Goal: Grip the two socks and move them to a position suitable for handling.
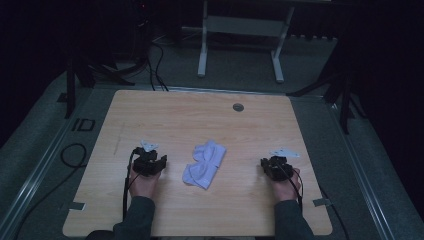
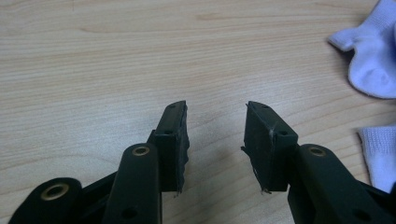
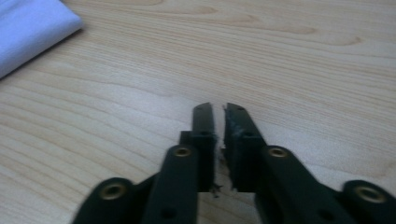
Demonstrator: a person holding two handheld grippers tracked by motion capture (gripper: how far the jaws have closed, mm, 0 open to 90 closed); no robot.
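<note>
A small heap of white socks (image 1: 204, 165) lies on the wooden table (image 1: 200, 115), between the two hands. My left gripper (image 1: 149, 159) rests on the table to the left of the heap. In the left gripper view it (image 2: 216, 109) stands open over bare wood, with a white sock (image 2: 373, 56) off to the right, apart from the jaws. My right gripper (image 1: 276, 165) rests to the right of the heap. In the right gripper view its (image 3: 219, 108) jaws are nearly together with nothing between them, and white cloth (image 3: 32, 28) lies far off at the upper left.
A round grey grommet (image 1: 238, 107) sits near the table's far edge. Cables (image 1: 72, 155) trail over the floor at the left. A white stand's legs (image 1: 240, 45) rise beyond the table. Tape tabs mark the near corners.
</note>
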